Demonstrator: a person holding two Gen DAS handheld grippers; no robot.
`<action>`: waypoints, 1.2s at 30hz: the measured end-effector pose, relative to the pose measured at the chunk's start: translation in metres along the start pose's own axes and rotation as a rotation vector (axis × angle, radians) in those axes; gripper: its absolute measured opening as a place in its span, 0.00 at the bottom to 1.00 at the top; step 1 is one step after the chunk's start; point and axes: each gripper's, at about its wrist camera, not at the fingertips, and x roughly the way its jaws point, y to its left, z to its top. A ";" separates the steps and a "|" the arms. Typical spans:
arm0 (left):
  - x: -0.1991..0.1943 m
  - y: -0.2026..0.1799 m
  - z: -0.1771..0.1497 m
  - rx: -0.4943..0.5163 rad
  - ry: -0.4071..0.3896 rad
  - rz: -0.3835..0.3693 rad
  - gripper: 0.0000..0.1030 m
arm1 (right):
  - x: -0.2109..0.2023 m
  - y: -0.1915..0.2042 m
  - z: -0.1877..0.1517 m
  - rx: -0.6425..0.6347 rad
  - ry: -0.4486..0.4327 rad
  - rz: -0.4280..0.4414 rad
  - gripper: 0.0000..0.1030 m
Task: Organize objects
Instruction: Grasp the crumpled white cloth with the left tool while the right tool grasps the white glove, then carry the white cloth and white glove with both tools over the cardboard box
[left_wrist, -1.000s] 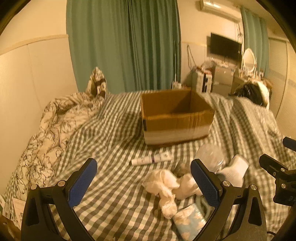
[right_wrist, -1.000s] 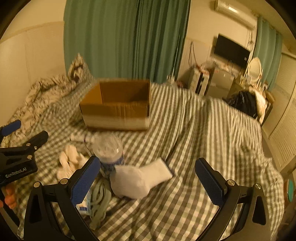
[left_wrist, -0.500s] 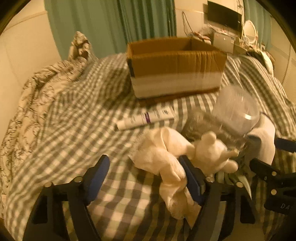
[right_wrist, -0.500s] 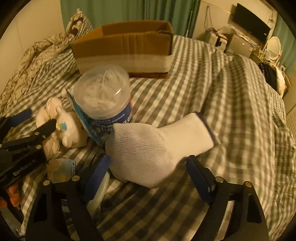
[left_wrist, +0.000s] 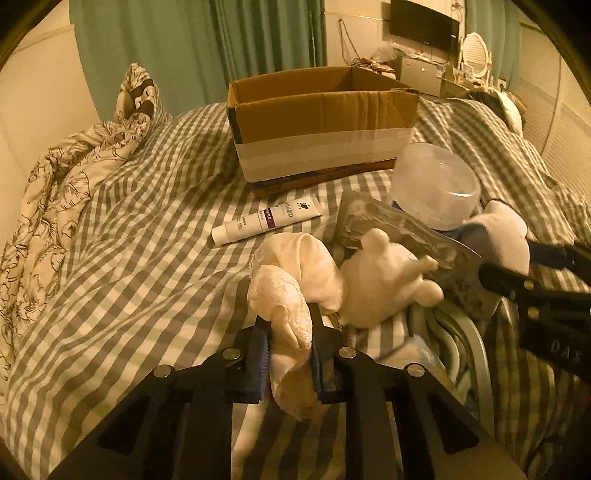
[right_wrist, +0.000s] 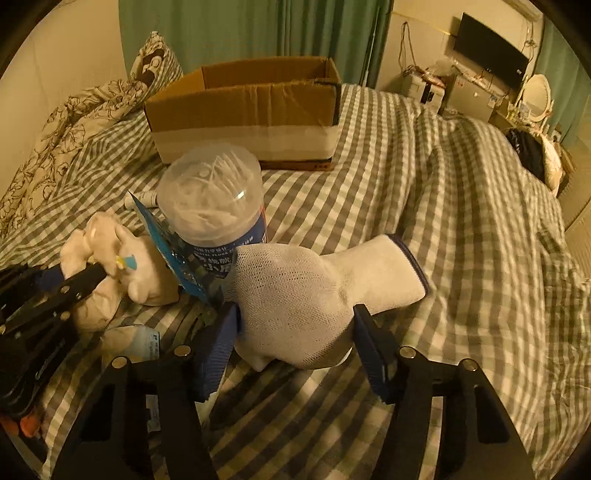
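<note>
On a checked bed, the left gripper (left_wrist: 290, 354) pinches a lace cloth (left_wrist: 291, 291) while the right gripper (right_wrist: 295, 332), jaws apart, straddles a white glove (right_wrist: 295, 291); the cardboard box (left_wrist: 321, 122) looks unfilled.

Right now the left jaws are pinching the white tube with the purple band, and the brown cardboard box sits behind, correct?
Not quite: the left wrist view shows them pinching the cream lace cloth. The white tube with the purple band lies free; the brown cardboard box sits behind.
</note>
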 end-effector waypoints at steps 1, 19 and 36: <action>-0.004 0.000 -0.001 0.002 -0.005 -0.001 0.17 | -0.006 0.000 0.000 0.001 -0.017 -0.002 0.58; -0.084 0.024 0.078 -0.051 -0.242 -0.028 0.14 | -0.107 -0.011 0.067 -0.021 -0.288 0.017 0.57; -0.042 0.044 0.216 -0.065 -0.346 -0.038 0.14 | -0.092 -0.005 0.202 -0.102 -0.421 0.064 0.57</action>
